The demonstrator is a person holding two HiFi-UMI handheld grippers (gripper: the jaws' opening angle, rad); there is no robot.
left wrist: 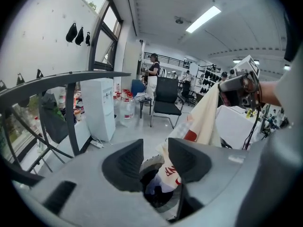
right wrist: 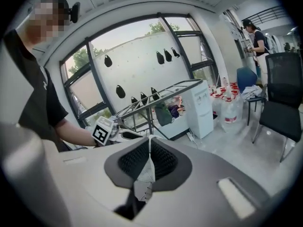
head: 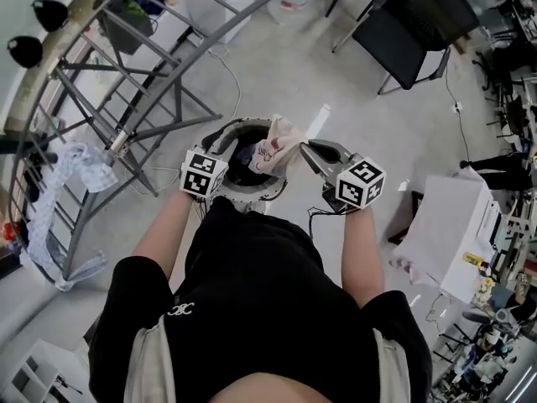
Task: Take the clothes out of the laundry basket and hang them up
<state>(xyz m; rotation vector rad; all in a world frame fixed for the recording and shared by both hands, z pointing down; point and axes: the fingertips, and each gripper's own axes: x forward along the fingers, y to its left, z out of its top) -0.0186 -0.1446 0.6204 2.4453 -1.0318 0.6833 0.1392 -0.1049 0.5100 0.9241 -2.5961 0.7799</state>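
While the person is standing over the round laundry basket [head: 252,122], a grey drying rack [head: 126,91] is stretching across the left of the head view, and a pale patterned cloth [head: 63,179] is hanging from its lower rails. Just right of the rack, the left gripper [head: 225,134] is reaching over the basket's left rim. In the left gripper view its jaws are standing apart and gripping nothing, and the basket's dark inside [left wrist: 156,193], with some clothes lying in it, is showing through the gap of the left gripper [left wrist: 154,157].

A cream garment with red print [head: 277,145] is hanging over the middle of the basket, with its lower end dropping into the basket's mouth. Seen from the left gripper, the garment [left wrist: 203,117] is trailing down past the right-hand jaw, and whether it is touching that jaw cannot be told.

Further right, the right gripper [head: 306,148] is holding the garment up by its top edge. In the right gripper view its jaws are clenching together on a thin fold of the pale fabric [right wrist: 143,176], which is hanging down between them at the right gripper [right wrist: 149,152], while the left gripper [right wrist: 118,135] is showing beyond. A black chair [head: 411,23] is standing on the floor at the upper right, well apart from the basket.
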